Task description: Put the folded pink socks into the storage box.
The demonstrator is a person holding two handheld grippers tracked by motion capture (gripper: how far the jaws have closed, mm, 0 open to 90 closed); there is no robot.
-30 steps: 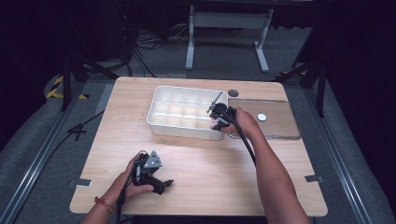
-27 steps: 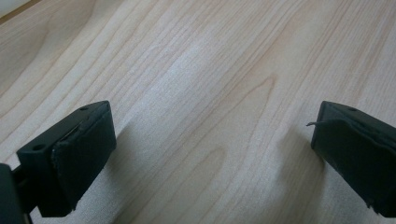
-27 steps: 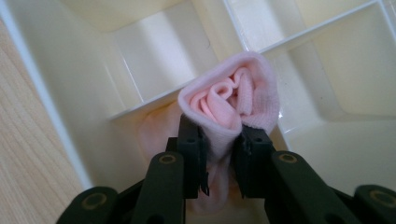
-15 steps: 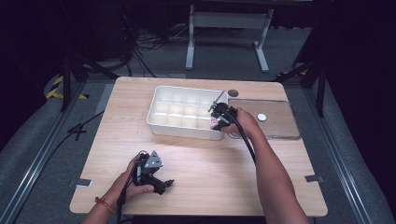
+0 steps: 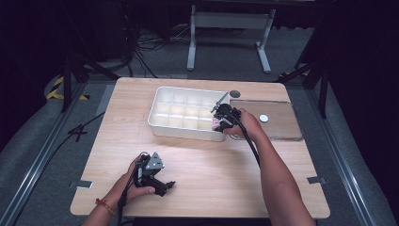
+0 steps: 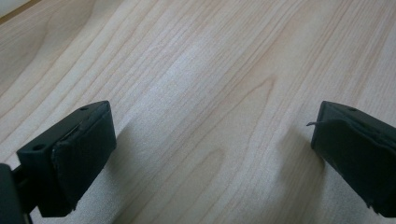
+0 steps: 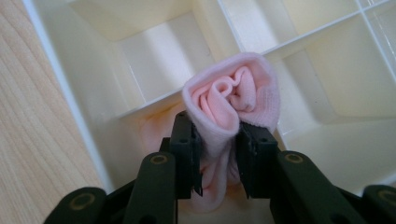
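A rolled pink sock (image 7: pixel 233 93) stands in a near-corner compartment of the white divided tray (image 7: pixel 154 60). My right gripper (image 7: pixel 219 149) has its pads on both sides of the roll's lower part and still pinches it, though its jaws have just been opening a little. From above, the right gripper (image 5: pixel 220 120) hangs over the tray's (image 5: pixel 183 133) front right corner, where a bit of the pink sock (image 5: pixel 216 124) shows. My left gripper (image 5: pixel 165 187) rests on the wooden table near the front left, open. Its fingers (image 6: pixel 79 154) stand wide apart over bare wood.
A brown flat panel (image 5: pixel 282 127) lies right of the tray with a small white disc (image 5: pixel 264 118) on it. A dark round spot (image 5: pixel 235 93) sits behind the tray's right end. The tray's other compartments look empty. Cables trail from both grippers.
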